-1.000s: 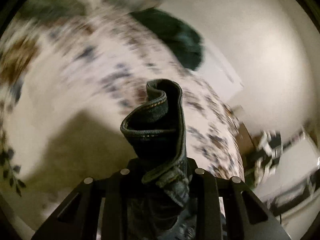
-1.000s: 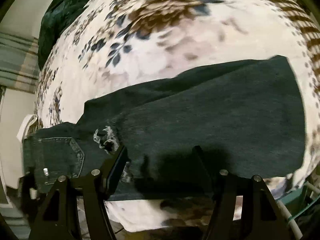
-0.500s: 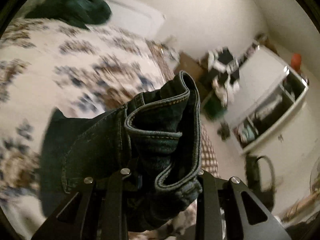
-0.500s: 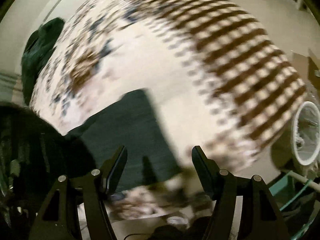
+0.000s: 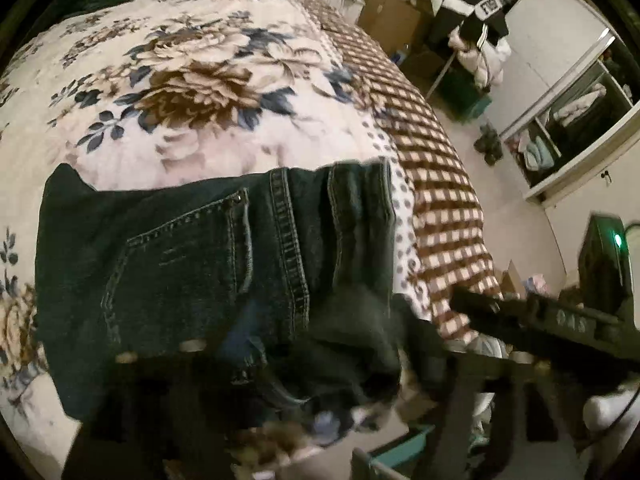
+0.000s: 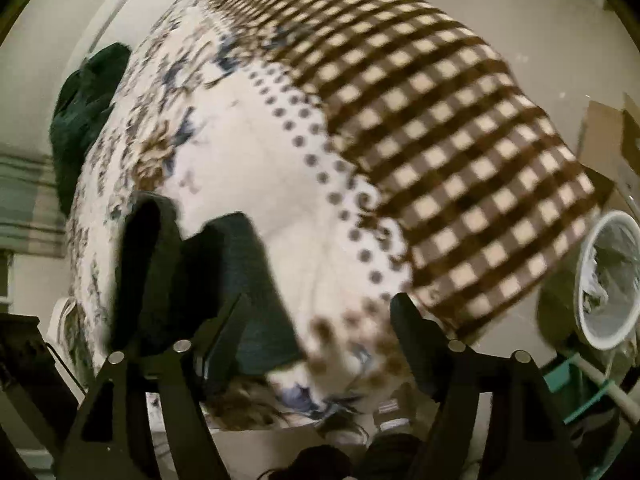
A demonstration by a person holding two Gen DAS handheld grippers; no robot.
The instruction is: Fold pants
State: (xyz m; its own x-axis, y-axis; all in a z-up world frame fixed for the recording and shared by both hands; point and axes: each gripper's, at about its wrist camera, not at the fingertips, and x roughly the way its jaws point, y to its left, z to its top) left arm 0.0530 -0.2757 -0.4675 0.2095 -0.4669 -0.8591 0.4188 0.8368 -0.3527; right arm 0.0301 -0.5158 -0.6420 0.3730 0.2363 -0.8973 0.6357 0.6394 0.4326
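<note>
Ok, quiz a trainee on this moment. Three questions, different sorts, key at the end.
1. True or false: the right hand-held gripper is shut on the jeans.
2. What do the jeans lie on? A: floral blanket. B: bare floor. C: wooden table.
3. Fill in: facing up on the jeans is a stitched back ____.

Key: 1 false, its jaws stand wide apart with nothing between them. 2 A. 3 pocket.
</note>
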